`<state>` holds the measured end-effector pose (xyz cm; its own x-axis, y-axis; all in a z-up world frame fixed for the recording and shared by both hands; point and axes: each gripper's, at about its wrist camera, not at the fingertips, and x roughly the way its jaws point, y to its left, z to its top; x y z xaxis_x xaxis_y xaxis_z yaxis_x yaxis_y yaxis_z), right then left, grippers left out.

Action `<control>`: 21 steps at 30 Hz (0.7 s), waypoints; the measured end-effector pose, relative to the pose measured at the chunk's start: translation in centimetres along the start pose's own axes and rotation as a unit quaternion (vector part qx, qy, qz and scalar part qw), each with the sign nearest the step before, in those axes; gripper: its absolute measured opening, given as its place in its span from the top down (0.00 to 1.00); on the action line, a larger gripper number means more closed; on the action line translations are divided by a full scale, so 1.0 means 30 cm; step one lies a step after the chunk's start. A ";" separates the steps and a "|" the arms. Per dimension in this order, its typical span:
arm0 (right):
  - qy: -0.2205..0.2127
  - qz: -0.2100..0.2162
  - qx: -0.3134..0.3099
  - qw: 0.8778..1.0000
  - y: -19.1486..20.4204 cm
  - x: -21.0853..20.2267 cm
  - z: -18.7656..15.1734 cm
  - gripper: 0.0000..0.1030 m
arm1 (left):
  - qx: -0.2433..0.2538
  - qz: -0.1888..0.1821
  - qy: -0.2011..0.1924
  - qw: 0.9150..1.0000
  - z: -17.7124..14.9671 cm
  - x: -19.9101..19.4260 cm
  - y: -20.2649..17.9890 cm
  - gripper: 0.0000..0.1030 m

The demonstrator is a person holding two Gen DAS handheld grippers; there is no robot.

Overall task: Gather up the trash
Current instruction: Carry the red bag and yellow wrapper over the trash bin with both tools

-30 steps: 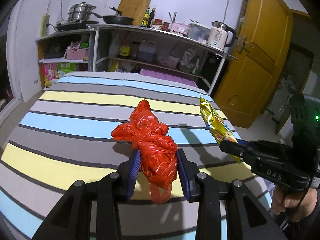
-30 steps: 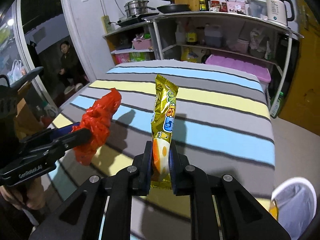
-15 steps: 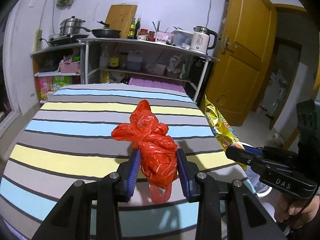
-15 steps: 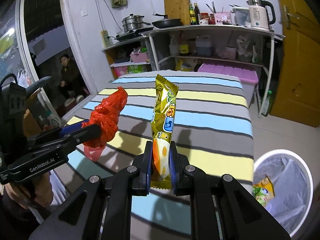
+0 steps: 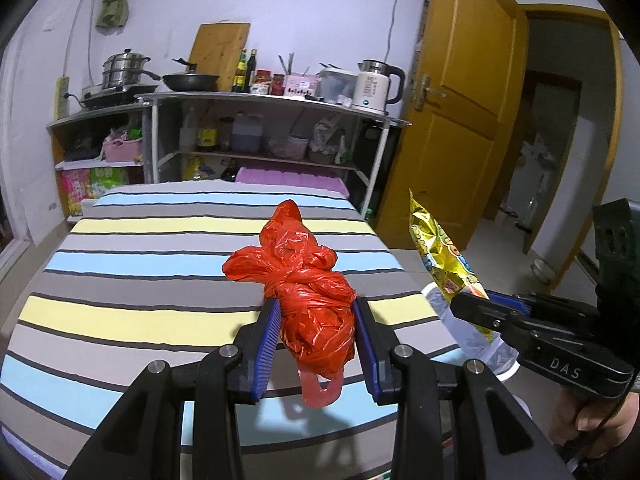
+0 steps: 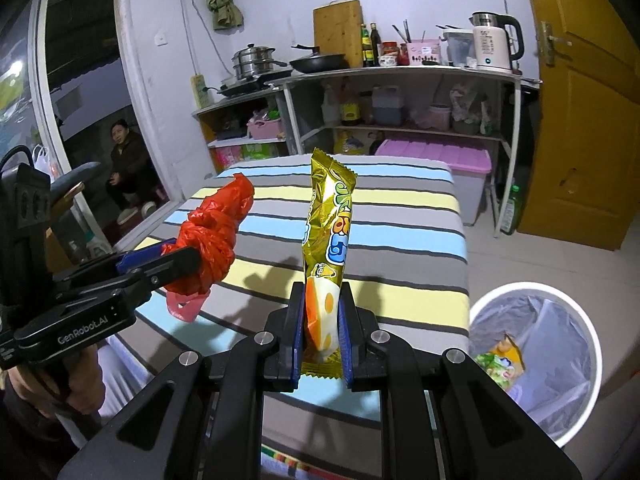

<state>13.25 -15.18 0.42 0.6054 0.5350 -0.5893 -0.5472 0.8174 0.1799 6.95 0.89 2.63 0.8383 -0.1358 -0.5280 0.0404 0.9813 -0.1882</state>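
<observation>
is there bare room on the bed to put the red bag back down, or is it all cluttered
The striped bed is bare from the shelf end to the near edge; the red bag and gold wrapper are held above it. The bin beside it already holds wrappers. The shelves are packed.

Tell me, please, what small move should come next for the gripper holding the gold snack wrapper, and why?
Probably swing the right gripper rightward and down over the white round trash bin. Its jaws are shut on the gold foil snack wrapper, held upright above the striped bed cover, while the lined bin, already holding wrappers, stands open at the lower right, beside the bed.
</observation>
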 end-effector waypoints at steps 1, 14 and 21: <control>-0.001 -0.002 0.000 1.000 0.004 -0.004 -0.003 0.85 | 0.001 -0.002 0.000 1.000 -0.003 -0.002 -0.008 0.64; -0.011 -0.026 0.021 0.999 -0.075 -0.054 -0.026 0.85 | 0.027 -0.028 0.006 0.999 0.010 0.041 -0.126 0.64; -0.014 -0.046 0.038 0.998 -0.141 -0.084 -0.045 0.85 | 0.042 -0.047 0.010 0.998 0.021 0.084 -0.211 0.64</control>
<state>13.27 -20.27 0.09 0.6673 0.4623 -0.5839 -0.4439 0.8764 0.1866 9.16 -5.57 2.99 0.8180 -0.2289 -0.5277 0.1644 0.9722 -0.1669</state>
